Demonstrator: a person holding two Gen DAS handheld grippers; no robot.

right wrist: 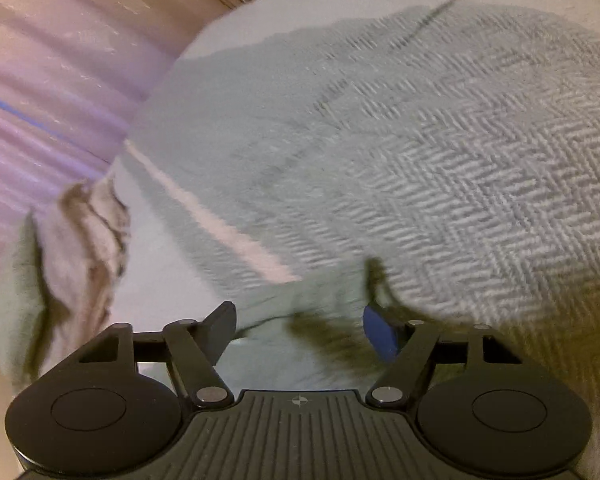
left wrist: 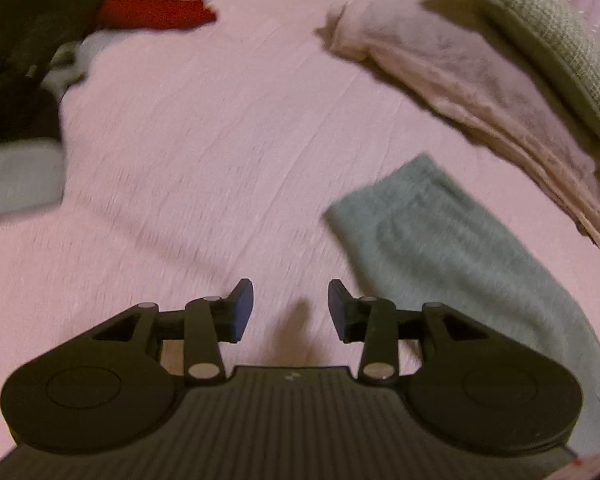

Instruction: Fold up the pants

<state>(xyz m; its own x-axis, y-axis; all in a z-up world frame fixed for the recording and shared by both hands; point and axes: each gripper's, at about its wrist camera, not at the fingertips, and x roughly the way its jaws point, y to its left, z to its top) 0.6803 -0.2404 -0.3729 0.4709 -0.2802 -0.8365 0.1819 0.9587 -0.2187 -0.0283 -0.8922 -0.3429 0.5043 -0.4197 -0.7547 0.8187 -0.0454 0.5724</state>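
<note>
The pants (left wrist: pixel 440 248) are soft grey-green cloth lying on the pink bed sheet (left wrist: pixel 228 128); one leg runs from the centre right down to the lower right of the left wrist view. My left gripper (left wrist: pixel 290 308) hovers open over the bare sheet, just left of that leg, with nothing between its fingers. In the right wrist view, pale grey-green cloth (right wrist: pixel 260 140) fills the frame beside a grey herringbone weave (right wrist: pixel 480 184). My right gripper (right wrist: pixel 300 326) stands wide open close above this cloth. I cannot tell whether the fingers touch it.
A folded pink blanket (left wrist: pixel 460 92) and a grey woven cushion (left wrist: pixel 548 28) lie at the upper right. Black clothing (left wrist: pixel 24 40), a red item (left wrist: pixel 156 14) and a grey piece (left wrist: pixel 18 176) crowd the left edge. Beige crumpled fabric (right wrist: pixel 84 248) and a pink ribbed surface (right wrist: pixel 52 80) sit left of the right gripper.
</note>
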